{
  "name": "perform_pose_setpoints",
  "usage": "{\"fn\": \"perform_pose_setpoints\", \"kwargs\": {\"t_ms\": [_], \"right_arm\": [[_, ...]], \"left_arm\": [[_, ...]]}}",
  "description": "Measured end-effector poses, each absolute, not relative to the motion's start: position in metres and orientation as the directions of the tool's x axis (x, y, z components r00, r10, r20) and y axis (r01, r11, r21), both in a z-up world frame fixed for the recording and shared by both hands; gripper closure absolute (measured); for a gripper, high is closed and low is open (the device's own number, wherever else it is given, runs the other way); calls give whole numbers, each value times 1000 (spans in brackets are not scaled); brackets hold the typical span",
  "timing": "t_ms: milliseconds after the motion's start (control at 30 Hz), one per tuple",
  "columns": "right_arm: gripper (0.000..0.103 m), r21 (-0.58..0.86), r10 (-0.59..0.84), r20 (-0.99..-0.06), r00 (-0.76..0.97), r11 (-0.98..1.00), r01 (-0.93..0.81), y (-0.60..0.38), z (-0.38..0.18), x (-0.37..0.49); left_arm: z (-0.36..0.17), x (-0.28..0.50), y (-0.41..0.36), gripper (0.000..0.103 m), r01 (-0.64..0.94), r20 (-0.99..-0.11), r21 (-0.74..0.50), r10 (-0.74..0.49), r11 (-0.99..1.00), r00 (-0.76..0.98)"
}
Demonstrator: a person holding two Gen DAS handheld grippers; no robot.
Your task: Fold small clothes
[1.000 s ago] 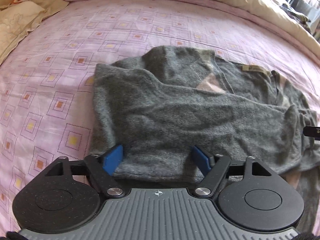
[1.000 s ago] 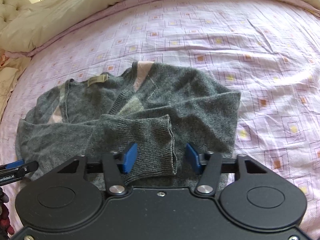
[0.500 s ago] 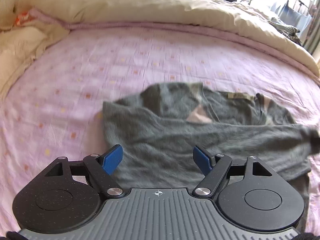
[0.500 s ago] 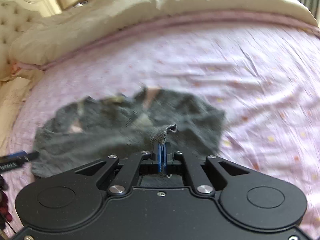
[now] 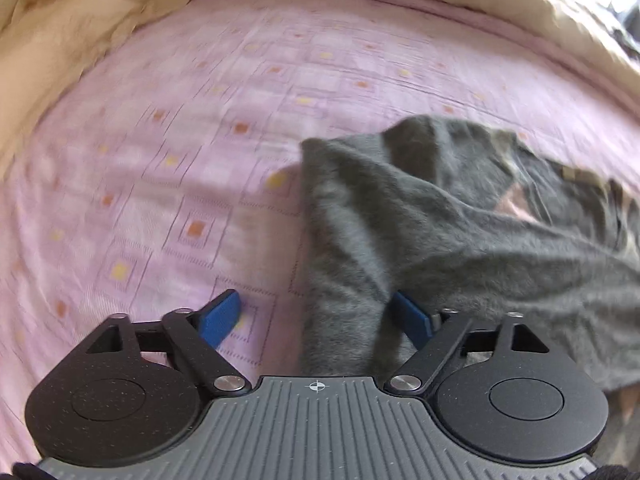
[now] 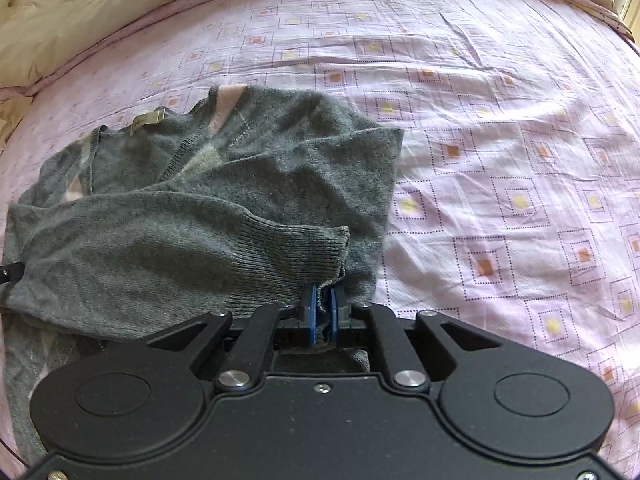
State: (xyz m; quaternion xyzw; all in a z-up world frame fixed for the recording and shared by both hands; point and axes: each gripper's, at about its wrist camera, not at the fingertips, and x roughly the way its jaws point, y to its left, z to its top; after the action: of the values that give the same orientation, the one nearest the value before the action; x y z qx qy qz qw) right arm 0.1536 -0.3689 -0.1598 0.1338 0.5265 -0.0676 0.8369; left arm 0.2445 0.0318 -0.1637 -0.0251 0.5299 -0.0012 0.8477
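A grey knitted sweater with pink patches lies partly folded on the pink patterned bedsheet. One sleeve lies across its body, ending in a ribbed cuff. My right gripper is shut on the lower edge of that cuff. In the left wrist view the sweater fills the right side. My left gripper is open over the sweater's left edge, its right blue finger against the knit and its left finger above bare sheet. That view is blurred.
A cream quilt is bunched along the far side of the bed and also shows as the quilt at the left. Bare sheet spreads right of the sweater. A dark tip of the other gripper shows at the left edge.
My right gripper shut on the sleeve cuff, lifted it, then came back down with it. My left gripper drew back, then shifted left to the sweater's left edge, staying open.
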Motion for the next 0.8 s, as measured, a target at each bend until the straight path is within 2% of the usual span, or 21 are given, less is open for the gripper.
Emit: {"fn": "perform_pose_setpoints", "kwargs": {"t_ms": [200,233,267,300,333,367,500,633,800], "right_arm": [[89,128,10,-899,439,962,240,-364,-159,153],[85,121,4,-899,438,963,241,-363,-157,154],[77,105,-15,-898,441,963,248,-362,-154,153],[51,82,-41,-893,447,964,253,-361,-150,151],[36,61,-66,-882,466,966,252,-359,-145,150],[33,54,-75,-867,493,969,242,-357,-139,147],[35,51,-55,-818,573,984,168,-342,-122,141],[28,126,73,-798,598,991,46,-320,-121,151],[28,184,185,-821,540,981,-56,-299,-142,173]], "left_arm": [[-162,240,35,14,21,-893,-58,-62,998,445],[-159,239,35,14,21,-896,-62,-65,998,440],[-154,237,35,14,22,-895,-65,-68,998,442],[-148,234,33,14,28,-887,-61,-67,998,457],[-142,230,30,14,40,-876,-53,-66,998,477],[-136,225,27,14,57,-868,-44,-67,997,493],[-125,208,11,14,114,-853,-41,-94,993,514],[-125,196,-6,14,134,-851,-63,-124,989,511],[-133,178,-20,14,180,-871,-56,-137,982,473]]}}
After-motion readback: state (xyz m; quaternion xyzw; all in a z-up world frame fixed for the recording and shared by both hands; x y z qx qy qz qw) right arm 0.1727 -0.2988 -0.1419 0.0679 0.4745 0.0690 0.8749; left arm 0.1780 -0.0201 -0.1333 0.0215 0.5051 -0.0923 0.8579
